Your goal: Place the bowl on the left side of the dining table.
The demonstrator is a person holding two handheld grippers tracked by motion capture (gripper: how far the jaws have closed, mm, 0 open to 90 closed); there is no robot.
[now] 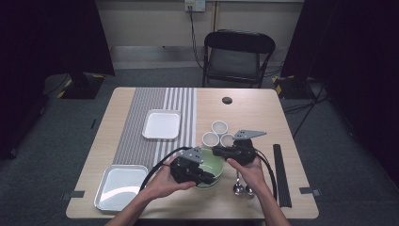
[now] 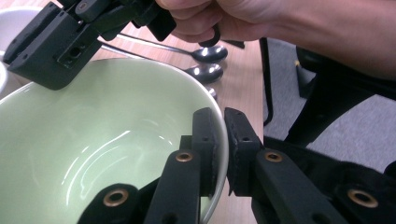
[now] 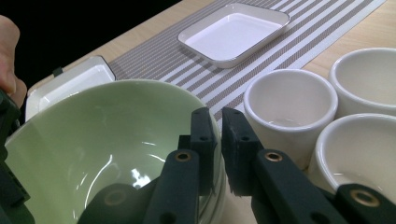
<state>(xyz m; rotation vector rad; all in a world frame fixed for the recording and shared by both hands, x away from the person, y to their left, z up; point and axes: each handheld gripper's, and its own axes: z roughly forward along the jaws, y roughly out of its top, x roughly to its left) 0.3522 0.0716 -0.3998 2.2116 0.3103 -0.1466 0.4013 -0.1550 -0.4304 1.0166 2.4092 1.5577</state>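
high view: near the table's (image 1: 141, 99) front edge, right of the steel tray (image 1: 120, 186), the left gripper (image 1: 200, 175) pinches the green bowl's (image 1: 211, 162) rim, one jaw inside, one outside. the round bowl stands upright, mouth up, with no long axis. the right gripper (image 1: 217, 151) pinches its far rim likewise, beside three white cups (image 1: 219, 127).

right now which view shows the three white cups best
The right gripper view: the three white cups stand close and sharp beside the green bowl, their insides visible. The high view shows all three small and far, clustered by the bowl. The left gripper view catches a sliver of white at its left edge, unclear.
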